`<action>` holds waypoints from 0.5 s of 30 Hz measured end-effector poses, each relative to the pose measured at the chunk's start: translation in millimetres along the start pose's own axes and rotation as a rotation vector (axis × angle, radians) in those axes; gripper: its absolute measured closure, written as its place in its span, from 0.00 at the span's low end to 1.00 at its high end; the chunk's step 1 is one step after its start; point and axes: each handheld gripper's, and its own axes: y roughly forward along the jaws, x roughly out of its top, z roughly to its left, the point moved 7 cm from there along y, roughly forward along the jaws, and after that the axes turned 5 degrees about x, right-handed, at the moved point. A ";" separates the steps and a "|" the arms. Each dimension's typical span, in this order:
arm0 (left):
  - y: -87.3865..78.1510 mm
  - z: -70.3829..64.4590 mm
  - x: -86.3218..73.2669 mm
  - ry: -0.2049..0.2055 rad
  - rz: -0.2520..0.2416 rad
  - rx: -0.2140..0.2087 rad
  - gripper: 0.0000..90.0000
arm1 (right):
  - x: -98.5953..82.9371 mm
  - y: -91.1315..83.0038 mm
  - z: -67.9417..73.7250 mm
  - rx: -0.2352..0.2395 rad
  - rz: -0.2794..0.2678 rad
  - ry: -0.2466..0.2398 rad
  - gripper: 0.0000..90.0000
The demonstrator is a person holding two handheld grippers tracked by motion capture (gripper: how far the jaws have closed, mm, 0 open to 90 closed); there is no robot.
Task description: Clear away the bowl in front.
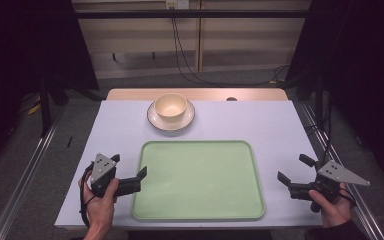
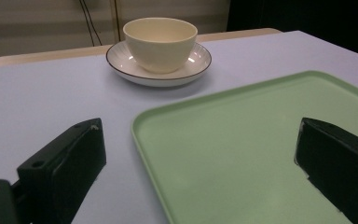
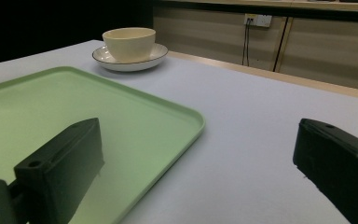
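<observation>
A: Left gripper (image 1: 129,166)?
B: Jaws spread, holding nothing, astride the green tray's (image 1: 198,215) left edge.
A: Bowl (image 1: 170,106)?
B: Upright on its saucer (image 1: 155,118), near the table's (image 1: 280,125) far edge.
A: Right gripper (image 1: 293,169)?
B: Jaws apart, holding nothing, near the table's right edge.

A table (image 1: 280,125) with a pale lavender top carries 2 things directly. A light green tray (image 1: 198,180), shallow with rounded corners, lies flat toward 6 o'clock, taking up much of the near half. A white saucer (image 1: 154,118) with a thin dark rim sits at 12 o'clock, well apart from the tray's far edge. Along the far side, a bare strip of wood (image 1: 130,94) runs the table's width.
</observation>
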 end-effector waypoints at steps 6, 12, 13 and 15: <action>11.3 -5.0 7.1 0.002 0.000 -0.015 0.03 | 0.4 -0.2 -0.6 -0.004 -0.004 -0.003 0.01; 17.3 -5.7 13.7 0.010 -0.002 -0.027 0.02 | -0.2 0.1 0.2 0.001 0.001 -0.002 0.01; 19.0 -5.8 14.5 0.009 0.002 -0.028 0.02 | -0.1 0.0 0.4 0.002 -0.001 0.001 0.01; 22.4 -6.0 16.9 0.013 0.003 -0.037 0.02 | -0.1 -0.2 -0.1 -0.002 -0.001 -0.001 0.01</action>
